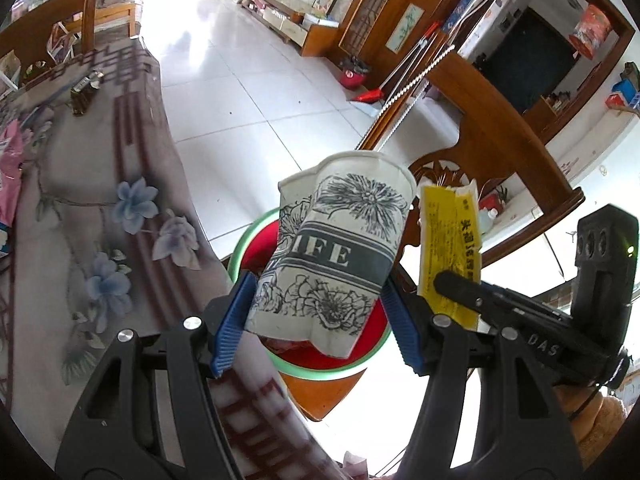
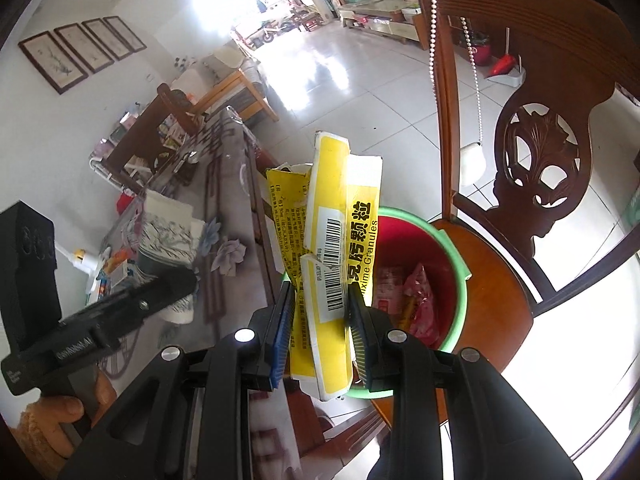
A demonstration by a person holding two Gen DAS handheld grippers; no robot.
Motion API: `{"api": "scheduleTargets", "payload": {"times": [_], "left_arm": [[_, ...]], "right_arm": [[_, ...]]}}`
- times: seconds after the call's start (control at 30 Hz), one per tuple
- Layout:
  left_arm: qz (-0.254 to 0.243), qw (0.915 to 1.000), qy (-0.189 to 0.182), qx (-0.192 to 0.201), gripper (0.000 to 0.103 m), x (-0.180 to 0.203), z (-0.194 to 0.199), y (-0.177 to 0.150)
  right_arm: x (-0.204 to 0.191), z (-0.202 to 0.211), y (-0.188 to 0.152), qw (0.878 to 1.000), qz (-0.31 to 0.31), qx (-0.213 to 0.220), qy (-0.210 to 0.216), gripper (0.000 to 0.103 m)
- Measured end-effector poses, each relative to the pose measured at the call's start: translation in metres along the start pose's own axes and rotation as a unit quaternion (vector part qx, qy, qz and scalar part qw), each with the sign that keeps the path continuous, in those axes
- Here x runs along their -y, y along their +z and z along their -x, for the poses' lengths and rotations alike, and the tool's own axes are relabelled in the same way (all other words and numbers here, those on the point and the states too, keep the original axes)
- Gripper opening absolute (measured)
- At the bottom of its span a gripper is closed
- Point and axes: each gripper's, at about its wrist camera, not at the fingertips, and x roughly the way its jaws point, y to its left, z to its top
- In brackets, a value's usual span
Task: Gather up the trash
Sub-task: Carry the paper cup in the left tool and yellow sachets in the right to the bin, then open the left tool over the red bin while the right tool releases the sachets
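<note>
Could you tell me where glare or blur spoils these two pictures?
Left wrist view: glare whitens the floor tiles; the tablecloth smears near the lens, the paper cup stays sharp. Right wrist view: the doorway blows out; the yellow box reads clearly.

Glossy white tiled floor (image 1: 224,80) with bright glare, carved wooden chair (image 2: 536,168), table under a floral cloth (image 1: 100,216) (blue and lilac blossoms), four framed pictures (image 2: 80,50) on a white wall, low TV cabinet (image 1: 280,12) beyond
</note>
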Motion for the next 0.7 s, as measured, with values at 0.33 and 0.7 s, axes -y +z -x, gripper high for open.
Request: {"api": "scheduleTargets", "payload": {"times": [0.33, 0.7], "left_arm": [[0.008, 0.9997, 0.003, -0.022, 0.061, 0.004, -0.020, 0.002], [0.007, 0.9992, 0.010, -0.039, 0.061, 0.007, -0.029, 0.002]], "right_arm": [[0.017, -0.009, 0.013, 1.000, -0.014, -0.012, 0.006, 0.026], [0.019, -0.012, 0.021, 1.000, -0.012, -0.013, 0.015, 0.028]]}}
